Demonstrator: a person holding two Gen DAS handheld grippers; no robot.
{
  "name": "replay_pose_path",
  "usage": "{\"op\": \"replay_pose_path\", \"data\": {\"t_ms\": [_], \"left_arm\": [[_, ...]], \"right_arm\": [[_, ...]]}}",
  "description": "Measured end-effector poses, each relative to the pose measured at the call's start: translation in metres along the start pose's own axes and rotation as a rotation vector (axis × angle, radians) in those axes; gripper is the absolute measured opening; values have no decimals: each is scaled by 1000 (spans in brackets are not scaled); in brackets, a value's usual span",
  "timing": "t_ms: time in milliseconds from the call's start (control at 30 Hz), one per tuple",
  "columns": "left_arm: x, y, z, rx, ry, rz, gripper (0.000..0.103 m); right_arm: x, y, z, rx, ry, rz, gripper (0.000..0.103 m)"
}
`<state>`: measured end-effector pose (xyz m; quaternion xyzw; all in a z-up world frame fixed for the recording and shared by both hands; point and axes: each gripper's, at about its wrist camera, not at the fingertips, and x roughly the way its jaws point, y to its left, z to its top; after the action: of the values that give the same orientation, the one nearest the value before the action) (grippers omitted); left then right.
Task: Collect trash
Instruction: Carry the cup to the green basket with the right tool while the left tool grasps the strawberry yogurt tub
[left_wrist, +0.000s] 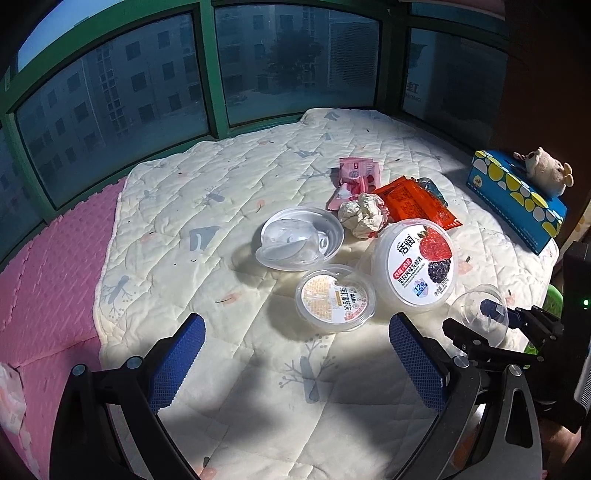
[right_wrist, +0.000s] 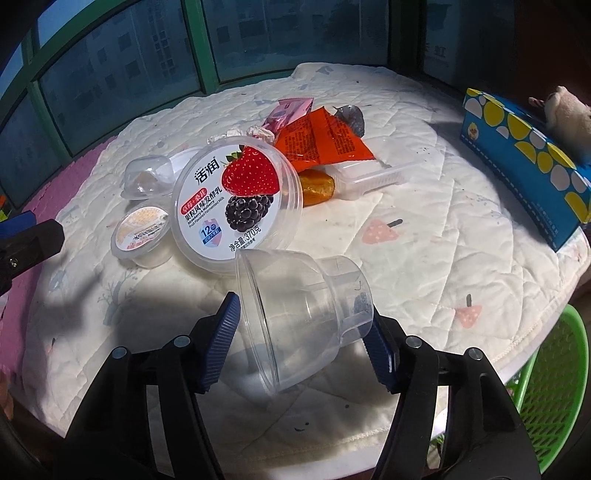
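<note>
Trash lies in a pile on a quilted mat (left_wrist: 221, 229). A big yogurt tub (left_wrist: 417, 262) with a strawberry label lies tilted, also in the right wrist view (right_wrist: 236, 206). A small sealed cup (left_wrist: 334, 297) sits in front of it. A clear dome cup (left_wrist: 299, 238), a crumpled paper ball (left_wrist: 364, 214), an orange wrapper (left_wrist: 417, 201) and pink wrappers (left_wrist: 356, 177) lie behind. My left gripper (left_wrist: 295, 363) is open and empty just short of the small cup. My right gripper (right_wrist: 304, 343) is shut on a clear plastic cup (right_wrist: 303, 317), held on its side above the mat.
A blue tissue box (left_wrist: 517, 197) with a plush toy (left_wrist: 546, 170) on it stands at the right. A green mesh basket (right_wrist: 554, 387) sits below the mat's right edge. Pink foam flooring (left_wrist: 48, 280) lies to the left. Green-framed windows stand behind. A clear tray (right_wrist: 369, 173) and orange piece (right_wrist: 317, 188) lie by the wrapper.
</note>
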<state>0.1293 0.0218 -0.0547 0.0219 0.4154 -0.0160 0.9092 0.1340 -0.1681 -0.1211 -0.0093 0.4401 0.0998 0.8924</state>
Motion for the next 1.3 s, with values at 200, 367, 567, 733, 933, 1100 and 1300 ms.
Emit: {"op": "replay_pose_path", "data": {"t_ms": [200, 367, 567, 733, 933, 1100, 1300], "left_arm": [[4, -29, 9, 93, -9, -52, 97], [14, -62, 18, 186, -7, -104, 97], [35, -96, 22, 293, -9, -122, 97], [59, -106, 24, 302, 30, -140, 97], [76, -110, 28, 310, 46, -107, 97], [82, -110, 29, 301, 53, -125, 97], [80, -111, 29, 314, 36, -172, 88]], "right_arm": [[-22, -20, -7, 39, -16, -13, 64], [-40, -39, -16, 81, -33, -34, 64], [-60, -60, -25, 126, -53, -57, 64], [-70, -80, -34, 172, -58, -81, 64], [-77, -97, -42, 206, -59, -102, 64], [-82, -102, -46, 212, -63, -112, 64], [-85, -112, -51, 230, -60, -126, 64]]}}
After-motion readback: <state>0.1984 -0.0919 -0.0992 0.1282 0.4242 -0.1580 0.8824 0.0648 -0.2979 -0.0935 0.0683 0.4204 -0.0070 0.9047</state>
